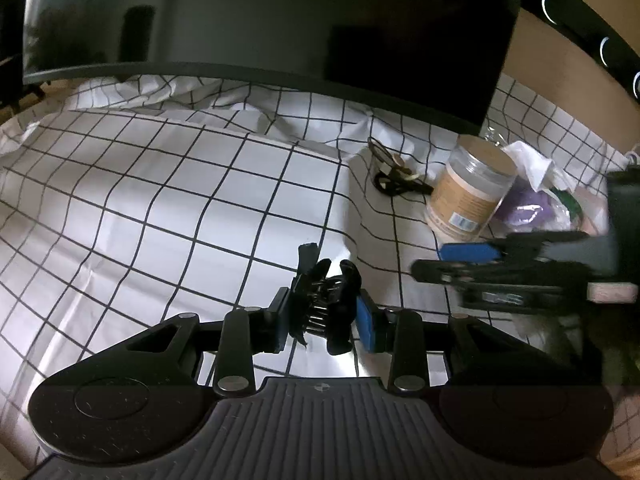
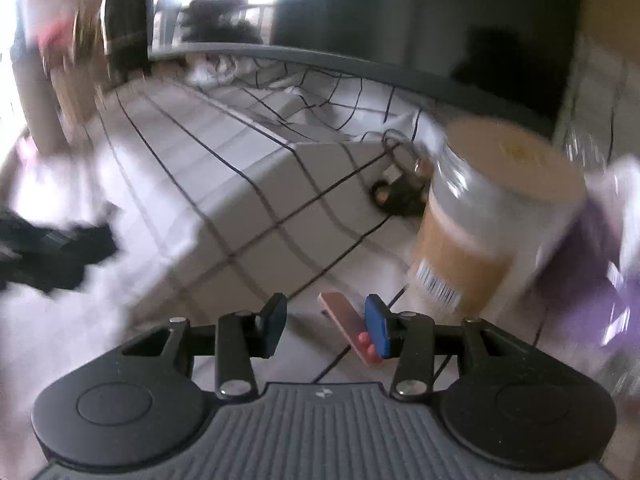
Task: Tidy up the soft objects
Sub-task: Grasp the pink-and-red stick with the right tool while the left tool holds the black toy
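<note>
Left gripper (image 1: 325, 312): jaws clamped on one black claw hair clip (image 1: 326, 300), held above the white checked cloth (image 1: 160, 208) near the middle of the scene. Right gripper (image 2: 326, 328): jaws apart, one thin pink flat piece (image 2: 348, 326) lying against its right pad; no earlier picture shows what it is, and blur hides detail. One jar (image 1: 468, 190) with a tan lid and tan label stands far right; a barcode shows, but its writing cannot be read. One purple soft object (image 1: 524, 210) lies just right of the jar. One dark tangle of small items (image 1: 394, 178) lies left of it. One dark monitor (image 1: 280, 24) spans the far edge. Only the left view shows the clip sharply; only the right shows the pink piece.
</note>
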A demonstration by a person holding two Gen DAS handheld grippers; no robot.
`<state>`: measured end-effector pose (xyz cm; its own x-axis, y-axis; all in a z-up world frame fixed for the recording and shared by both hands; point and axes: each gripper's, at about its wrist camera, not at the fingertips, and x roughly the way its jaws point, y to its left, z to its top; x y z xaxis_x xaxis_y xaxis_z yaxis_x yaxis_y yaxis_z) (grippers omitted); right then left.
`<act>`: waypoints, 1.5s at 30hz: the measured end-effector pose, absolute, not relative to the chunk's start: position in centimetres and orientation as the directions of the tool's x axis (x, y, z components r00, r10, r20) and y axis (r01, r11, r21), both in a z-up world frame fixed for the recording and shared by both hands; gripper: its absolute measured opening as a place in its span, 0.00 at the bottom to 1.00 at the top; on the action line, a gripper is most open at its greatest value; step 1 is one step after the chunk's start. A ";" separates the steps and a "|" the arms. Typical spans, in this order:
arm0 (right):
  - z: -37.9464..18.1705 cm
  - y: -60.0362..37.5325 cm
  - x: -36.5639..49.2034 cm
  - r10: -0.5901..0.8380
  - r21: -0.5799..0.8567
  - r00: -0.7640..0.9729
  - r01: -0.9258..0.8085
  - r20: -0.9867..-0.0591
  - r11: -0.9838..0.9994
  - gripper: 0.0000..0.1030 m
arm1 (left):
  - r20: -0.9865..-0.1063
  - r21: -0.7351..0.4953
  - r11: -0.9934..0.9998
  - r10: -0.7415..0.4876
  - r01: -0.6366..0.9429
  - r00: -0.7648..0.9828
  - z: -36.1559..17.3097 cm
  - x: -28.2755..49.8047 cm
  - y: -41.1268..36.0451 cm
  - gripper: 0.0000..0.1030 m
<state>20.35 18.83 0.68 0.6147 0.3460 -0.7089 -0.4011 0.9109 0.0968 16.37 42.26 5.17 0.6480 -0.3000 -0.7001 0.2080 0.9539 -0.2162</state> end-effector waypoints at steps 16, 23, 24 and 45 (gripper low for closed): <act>-0.6 18.0 19.1 0.395 0.014 0.604 -0.536 -0.693 0.844 0.43 | -0.726 -0.210 0.957 -0.291 0.202 0.623 5.1 14.8 41.8 0.37; 0.1 17.6 19.2 0.413 0.075 0.554 -0.531 -0.723 0.844 0.19 | -0.721 -0.224 0.954 -0.301 0.200 0.624 5.0 14.6 40.7 0.37; 0.2 17.8 19.2 0.405 0.073 0.551 -0.526 -0.730 0.847 0.19 | -0.725 -0.218 0.955 -0.298 0.203 0.621 4.9 14.6 40.4 0.37; 16.0 9.8 16.8 0.387 0.108 0.780 -0.386 -0.491 0.916 0.19 | -0.476 -0.117 0.937 -0.344 0.330 0.809 17.2 19.9 30.9 0.37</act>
<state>16.76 9.76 16.01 0.7805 0.3872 -0.4908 -0.3863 0.9160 0.1085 19.94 30.93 17.19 0.8095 -0.3441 -0.4758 0.3297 0.9369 -0.1165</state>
